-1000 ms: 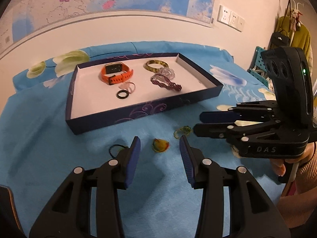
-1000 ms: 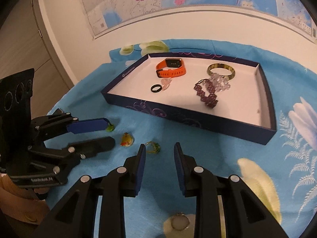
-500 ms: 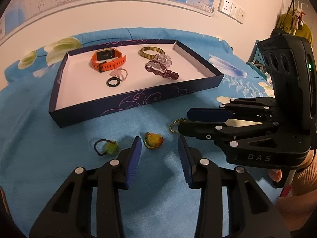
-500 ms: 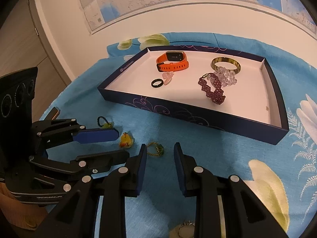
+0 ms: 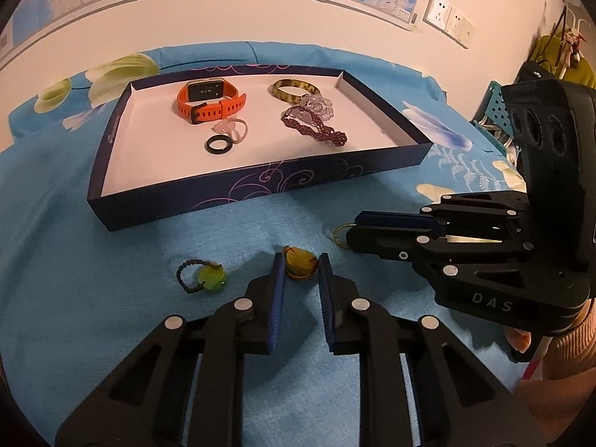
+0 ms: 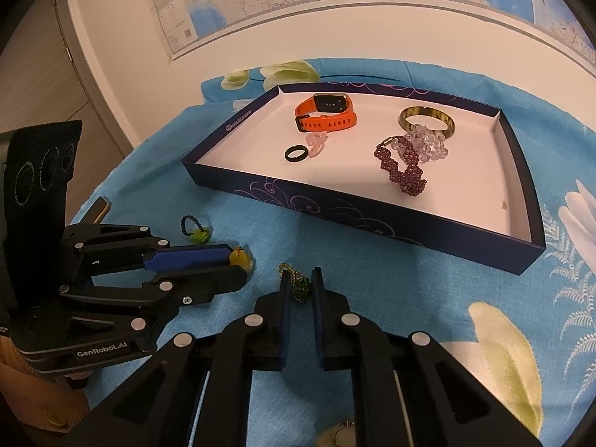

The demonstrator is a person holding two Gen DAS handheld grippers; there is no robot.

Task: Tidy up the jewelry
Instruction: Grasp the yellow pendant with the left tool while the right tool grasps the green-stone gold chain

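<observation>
A yellow pendant (image 5: pixel 300 265) lies on the blue cloth between the pads of my left gripper (image 5: pixel 300 260). The jaws are closing and touch its sides. From the right wrist view the left gripper (image 6: pixel 238 266) has the yellow pendant (image 6: pixel 240 259) at its tips. My right gripper (image 6: pixel 299 275) is shut on a green beaded charm (image 6: pixel 298 287). Its gold loop (image 5: pixel 339 232) pokes out by the right gripper (image 5: pixel 352 229). The navy tray (image 5: pixel 260 186) holds an orange watch (image 5: pixel 210 102), a black ring (image 5: pixel 219 145), an amber bangle (image 5: pixel 294 89) and a purple bracelet (image 5: pixel 316 130).
A green stone on a black bead loop (image 5: pixel 206 277) lies loose on the cloth, left of the left gripper. A small round silvery piece (image 6: pixel 346 436) sits under the right gripper. A map and sockets (image 5: pixel 449 18) are on the wall behind the tray (image 6: pixel 372 212).
Both pairs of jaws have narrowed, the left around the yellow pendant and the right onto the green charm. Both grippers have edged forward toward these pieces.
</observation>
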